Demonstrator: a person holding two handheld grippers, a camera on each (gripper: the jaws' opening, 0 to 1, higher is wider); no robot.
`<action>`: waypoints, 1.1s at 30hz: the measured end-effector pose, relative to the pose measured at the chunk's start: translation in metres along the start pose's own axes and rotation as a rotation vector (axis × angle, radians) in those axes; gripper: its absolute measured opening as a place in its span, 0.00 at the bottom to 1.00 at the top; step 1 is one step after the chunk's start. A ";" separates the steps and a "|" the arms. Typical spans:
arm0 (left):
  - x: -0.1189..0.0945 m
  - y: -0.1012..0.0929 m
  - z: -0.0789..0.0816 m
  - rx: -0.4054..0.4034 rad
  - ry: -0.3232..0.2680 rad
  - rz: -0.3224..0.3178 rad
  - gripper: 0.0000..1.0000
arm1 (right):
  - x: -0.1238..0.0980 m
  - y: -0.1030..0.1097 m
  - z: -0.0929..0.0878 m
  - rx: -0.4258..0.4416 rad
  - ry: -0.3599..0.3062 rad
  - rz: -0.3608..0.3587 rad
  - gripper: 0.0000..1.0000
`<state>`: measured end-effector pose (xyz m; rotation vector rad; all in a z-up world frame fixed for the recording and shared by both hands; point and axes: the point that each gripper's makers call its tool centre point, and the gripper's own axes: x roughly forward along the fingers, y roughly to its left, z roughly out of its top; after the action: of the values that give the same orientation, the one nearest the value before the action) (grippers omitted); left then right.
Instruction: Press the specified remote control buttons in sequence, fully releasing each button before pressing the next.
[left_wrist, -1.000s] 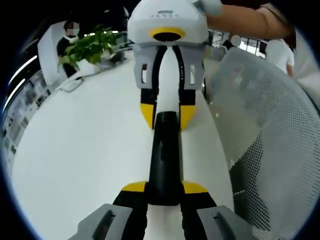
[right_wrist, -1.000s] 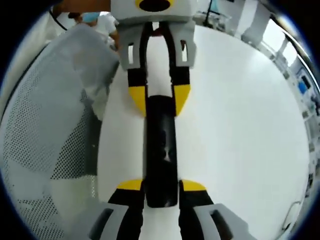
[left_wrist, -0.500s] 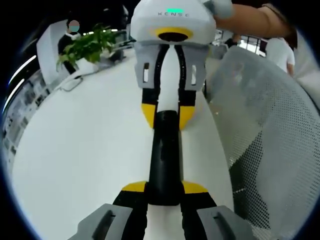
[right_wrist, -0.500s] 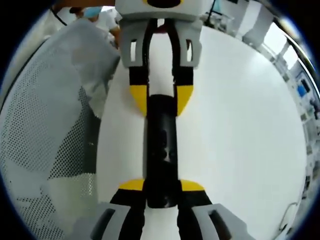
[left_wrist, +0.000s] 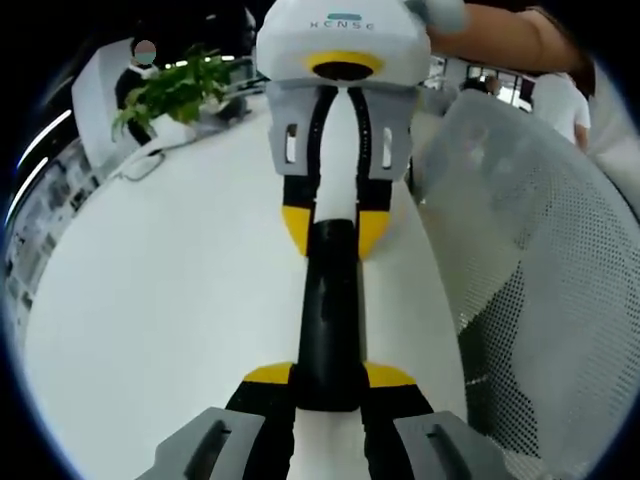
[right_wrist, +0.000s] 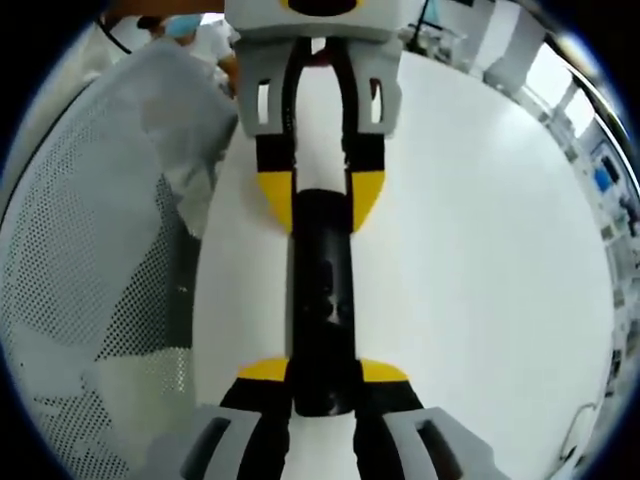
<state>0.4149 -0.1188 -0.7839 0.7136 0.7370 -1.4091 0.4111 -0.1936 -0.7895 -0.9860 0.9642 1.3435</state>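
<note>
Slim black plastic remote control (left_wrist: 327, 310) is pinched at both ends: left gripper (left_wrist: 328, 378) on the near end, right gripper (left_wrist: 333, 228) on the far end, above the white round surface (left_wrist: 170, 300) near its edge by the grey mesh chair (left_wrist: 540, 290). Buttons can't be made out. One gripper probably should be freed for pressing; the other kept clamped, remote level.

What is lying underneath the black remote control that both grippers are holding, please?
Under the remote control lies the bare white table, near its edge. The left gripper and right gripper clamp its ends, so the table directly beneath is covered.
</note>
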 end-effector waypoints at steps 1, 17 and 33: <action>0.000 0.000 0.000 -0.001 0.000 0.000 0.24 | 0.000 0.000 0.000 0.002 -0.002 -0.001 0.20; 0.000 0.001 -0.001 -0.014 0.014 0.009 0.23 | 0.000 0.000 0.000 -0.012 -0.025 -0.009 0.20; -0.009 0.009 0.008 0.002 0.026 0.036 0.23 | -0.018 -0.008 0.005 -0.017 -0.076 -0.048 0.20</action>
<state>0.4235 -0.1194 -0.7720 0.7447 0.7390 -1.3702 0.4189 -0.1941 -0.7711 -0.9579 0.8684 1.3418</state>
